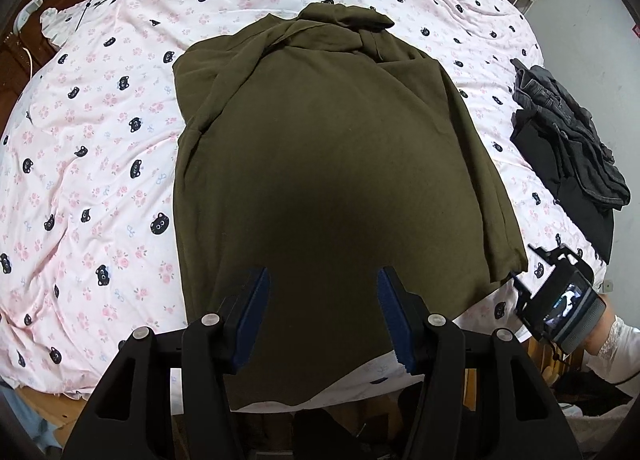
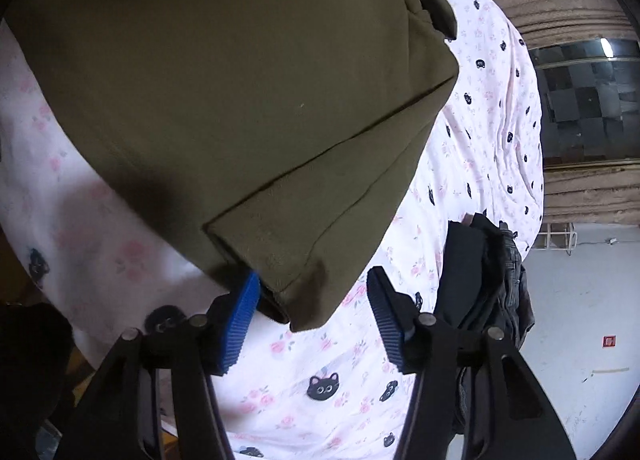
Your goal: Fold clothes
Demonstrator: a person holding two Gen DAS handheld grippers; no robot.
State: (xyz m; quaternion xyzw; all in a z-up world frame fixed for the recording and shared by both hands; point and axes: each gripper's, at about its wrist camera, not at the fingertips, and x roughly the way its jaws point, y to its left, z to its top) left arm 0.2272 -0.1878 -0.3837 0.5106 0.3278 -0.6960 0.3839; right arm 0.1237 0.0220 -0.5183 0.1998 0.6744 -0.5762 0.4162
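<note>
1. Garment [image 1: 320,148]: plain olive green.
2. Bedsheet [image 1: 100,120]: pale pink with roses and black cat faces (small, scattered).
3. Folded clothes pile [image 1: 568,140]: black and dark grey.
4. Gripper pads [image 2: 240,324]: blue.

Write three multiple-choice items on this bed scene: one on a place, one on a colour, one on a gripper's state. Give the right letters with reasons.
1. Where does the pile of dark jeans and black clothes lie relative to the olive-green cloth garment, in the left wrist view?
A. to its right
B. to its left
C. on top of it

2. What colour are the ribbed pads on the gripper fingers?
A. red
B. blue
C. yellow

3. How is the right gripper?
A. shut on the pink cat-print sheet
B. shut on nothing
C. open, at the garment's near corner

Answers: 1 A, the pile sits by the bed's right edge. 2 B, both pads show blue. 3 C, the fingers stand apart around the corner.
</note>
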